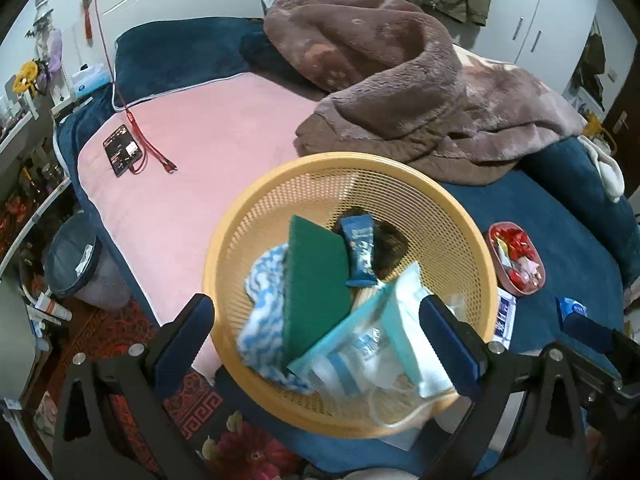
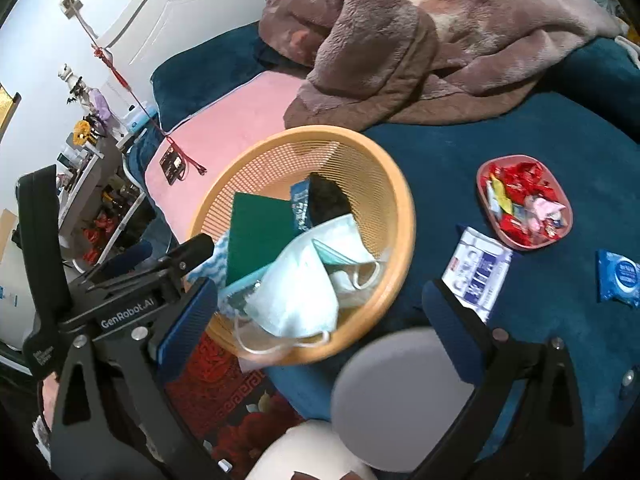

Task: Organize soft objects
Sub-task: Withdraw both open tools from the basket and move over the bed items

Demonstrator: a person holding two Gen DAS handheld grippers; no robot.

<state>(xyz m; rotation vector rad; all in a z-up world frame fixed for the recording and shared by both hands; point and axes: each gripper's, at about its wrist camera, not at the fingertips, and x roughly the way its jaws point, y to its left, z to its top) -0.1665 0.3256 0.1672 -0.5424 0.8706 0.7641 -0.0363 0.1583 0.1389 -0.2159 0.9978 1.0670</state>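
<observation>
Bed-edge basket (image 1: 472, 240) sits between open left gripper (image 1: 320, 332) fingers, untouched.

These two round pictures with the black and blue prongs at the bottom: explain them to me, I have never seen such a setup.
No robot here: a person holds a two-finger gripper in each hand, each carrying a wide-angle camera looking along its fingers. One picture comes from the left gripper, the other from the right gripper. Both are open and hold nothing. Below them is a bed with an orange mesh basket holding a green scouring pad, a face mask, a blue-white cloth and a blue packet. Beside it lie a pink dish of sweets, a white packet and a blue wipes packet.
</observation>
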